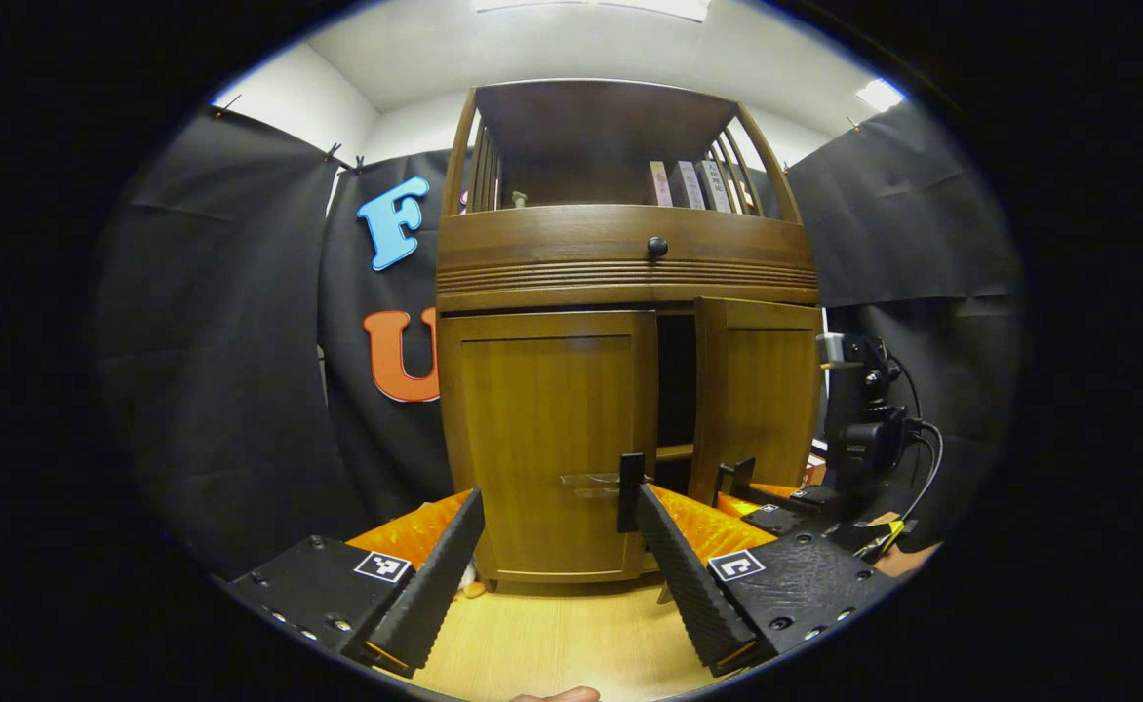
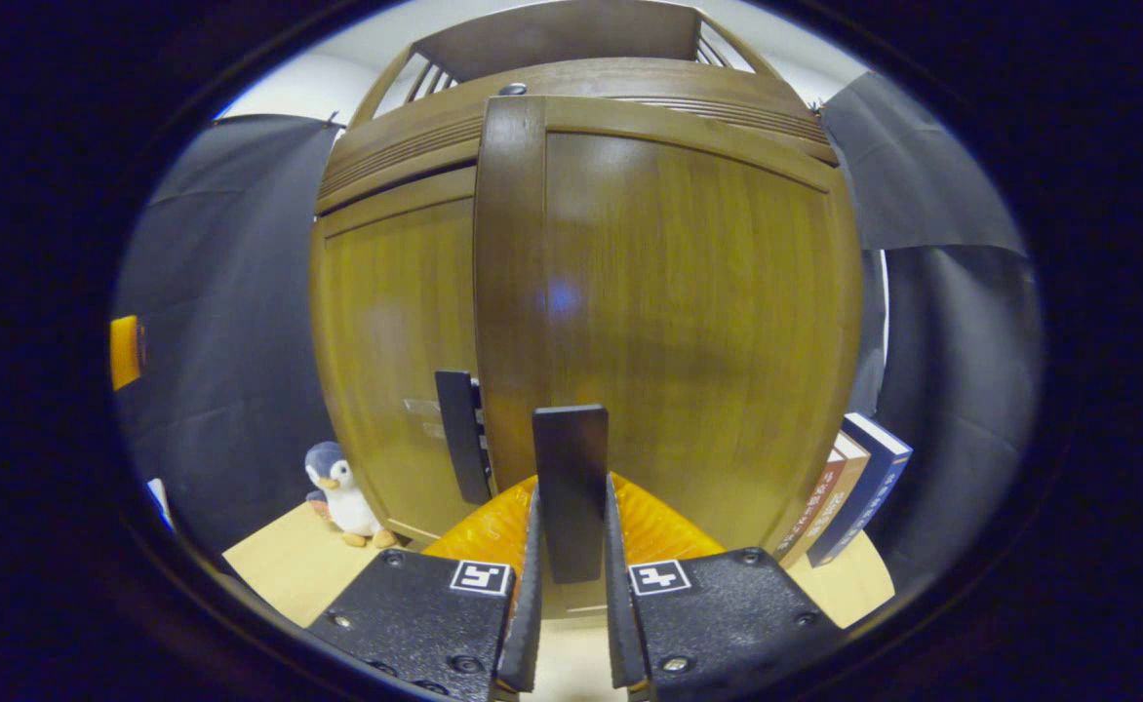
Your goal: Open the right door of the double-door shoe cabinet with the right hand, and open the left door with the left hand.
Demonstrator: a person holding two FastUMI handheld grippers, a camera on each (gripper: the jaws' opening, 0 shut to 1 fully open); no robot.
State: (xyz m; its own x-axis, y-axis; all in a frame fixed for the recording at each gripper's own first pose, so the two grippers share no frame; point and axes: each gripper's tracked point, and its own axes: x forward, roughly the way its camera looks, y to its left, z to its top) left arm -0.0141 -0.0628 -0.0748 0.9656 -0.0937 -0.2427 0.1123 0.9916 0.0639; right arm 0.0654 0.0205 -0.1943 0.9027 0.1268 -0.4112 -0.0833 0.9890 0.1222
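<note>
The wooden shoe cabinet point(image 1: 620, 263) stands straight ahead. Its left door point(image 1: 547, 439) is closed, with a black bar handle point(image 1: 631, 492) at its inner edge. My left gripper point(image 1: 560, 497) is open just in front of that door, its right finger close beside the handle. The right door point(image 2: 679, 322) is swung partly out, leaving a dark gap point(image 1: 675, 380). My right gripper point(image 2: 570, 502) is shut on the right door's black handle point(image 2: 570, 468); this right gripper point(image 1: 739, 480) also appears at the door's lower edge in the left gripper view.
A penguin plush point(image 2: 342, 497) sits on the wooden floor point(image 1: 552, 634) by the cabinet's left corner. Books point(image 2: 859, 497) lean against its right side. More books point(image 1: 698, 185) stand on the upper shelf above a drawer knob point(image 1: 657, 247). Black cloth walls surround the booth.
</note>
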